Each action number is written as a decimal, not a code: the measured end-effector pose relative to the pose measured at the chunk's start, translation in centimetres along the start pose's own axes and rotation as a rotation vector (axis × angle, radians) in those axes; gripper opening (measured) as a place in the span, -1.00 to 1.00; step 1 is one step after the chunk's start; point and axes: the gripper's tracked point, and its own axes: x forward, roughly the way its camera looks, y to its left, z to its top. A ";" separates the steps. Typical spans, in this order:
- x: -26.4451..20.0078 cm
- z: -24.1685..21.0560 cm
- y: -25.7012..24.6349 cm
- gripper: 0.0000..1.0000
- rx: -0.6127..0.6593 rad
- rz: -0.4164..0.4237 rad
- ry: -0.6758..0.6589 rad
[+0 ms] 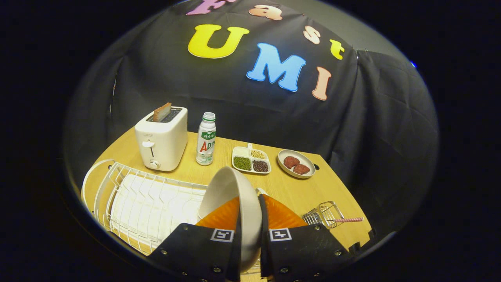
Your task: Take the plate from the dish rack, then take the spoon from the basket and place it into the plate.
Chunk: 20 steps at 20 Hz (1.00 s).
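Observation:
My gripper (249,203) is shut on the rim of a pale plate (231,192), which stands on edge between the two fingers and is lifted above the right end of the white wire dish rack (141,203). To the right of the fingers, a small wire basket (323,214) lies on the wooden table, with the red-and-white striped handle of the spoon (348,220) sticking out to the right.
Beyond the rack stand a white toaster (161,141) holding a slice of bread and a milk bottle (206,139). A divided dish of beans (251,159) and a small plate with meat pieces (296,163) sit farther back on the table (297,192).

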 end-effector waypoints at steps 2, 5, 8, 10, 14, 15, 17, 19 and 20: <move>-0.4 0.6 0.0 -0.63 -0.033 -0.039 0.001; -1.5 1.9 -0.5 -0.62 -0.118 -0.104 -0.015; -2.8 3.1 -1.0 -0.62 -0.185 -0.129 -0.053; -4.0 3.3 -1.3 -0.63 -0.180 -0.131 -0.064; -7.1 3.1 -2.5 -0.63 -0.138 -0.118 -0.080; -8.0 2.9 -2.8 -0.63 -0.128 -0.114 -0.087; -10.0 2.5 -3.4 -0.63 -0.112 -0.104 -0.100; -11.9 1.9 -3.9 -0.63 -0.085 -0.085 -0.105; -12.9 1.3 -3.9 -0.63 -0.067 -0.069 -0.103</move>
